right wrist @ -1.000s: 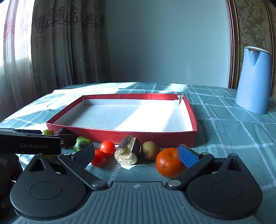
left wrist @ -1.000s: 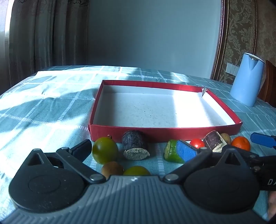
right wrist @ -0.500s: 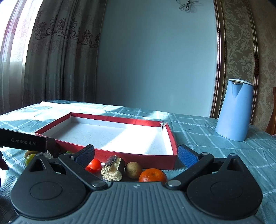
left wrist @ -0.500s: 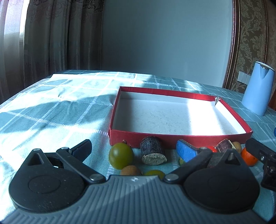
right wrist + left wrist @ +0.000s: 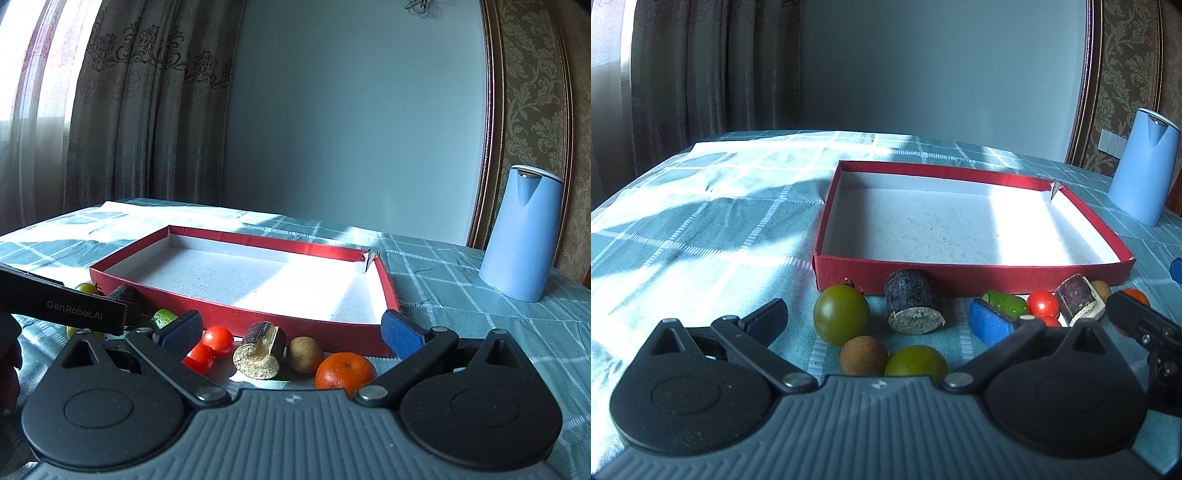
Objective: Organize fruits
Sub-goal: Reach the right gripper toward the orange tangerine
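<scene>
Lying in a row along the near wall of the red box [image 5: 971,277], outside it, the fruits sit on the checked cloth [image 5: 701,236]. The left gripper [image 5: 877,319] is spread wide and holds nothing; a green tomato [image 5: 841,314], a brown fruit [image 5: 863,355], a second green tomato [image 5: 916,363] and a dark log piece [image 5: 913,306] lie between its fingers, in front of the box. The right gripper [image 5: 291,328] is also wide and empty; red tomatoes [image 5: 217,339], a cut log piece [image 5: 260,355], a kiwi [image 5: 304,353] and an orange [image 5: 345,371] lie between its fingers, just before the box. A blue kettle [image 5: 522,236] stands right of the box.
</scene>
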Tool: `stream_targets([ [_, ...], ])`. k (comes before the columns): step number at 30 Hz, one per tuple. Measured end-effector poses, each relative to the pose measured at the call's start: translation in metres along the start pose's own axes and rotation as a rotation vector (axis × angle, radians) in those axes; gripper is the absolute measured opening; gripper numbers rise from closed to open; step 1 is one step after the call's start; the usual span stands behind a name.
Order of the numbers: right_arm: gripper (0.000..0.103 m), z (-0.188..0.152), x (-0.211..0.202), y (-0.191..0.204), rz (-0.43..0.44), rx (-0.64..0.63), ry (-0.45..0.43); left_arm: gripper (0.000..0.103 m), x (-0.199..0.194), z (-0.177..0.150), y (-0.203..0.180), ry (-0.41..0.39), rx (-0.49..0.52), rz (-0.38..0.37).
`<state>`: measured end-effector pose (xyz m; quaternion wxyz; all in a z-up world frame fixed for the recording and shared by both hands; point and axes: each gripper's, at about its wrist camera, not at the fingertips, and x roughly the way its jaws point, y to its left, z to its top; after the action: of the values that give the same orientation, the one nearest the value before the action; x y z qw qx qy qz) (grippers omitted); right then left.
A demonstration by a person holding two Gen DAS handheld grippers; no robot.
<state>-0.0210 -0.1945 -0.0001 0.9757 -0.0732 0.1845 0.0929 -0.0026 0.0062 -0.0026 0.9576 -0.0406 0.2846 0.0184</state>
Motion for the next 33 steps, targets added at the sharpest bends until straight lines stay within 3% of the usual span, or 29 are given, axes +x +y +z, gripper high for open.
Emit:
stream_targets([
  [6, 0.103, -0.001, 0.006, -0.003, 0.002, 0.015, 0.041, 0.103, -0.004, 0.001, -0.001, -0.037, 0.003, 0.004],
  [24, 0.103, -0.002, 0.011, -0.004, -0.005, 0.011, 0.082, 0.103, 0.001, 0.001, -0.001, 0.0, -0.001, 0.001],
  [33, 0.103, -0.001, 0.013, -0.005, -0.006, 0.015, 0.097, 0.103, -0.002, 0.0, -0.002, -0.019, 0.008, -0.007],
])
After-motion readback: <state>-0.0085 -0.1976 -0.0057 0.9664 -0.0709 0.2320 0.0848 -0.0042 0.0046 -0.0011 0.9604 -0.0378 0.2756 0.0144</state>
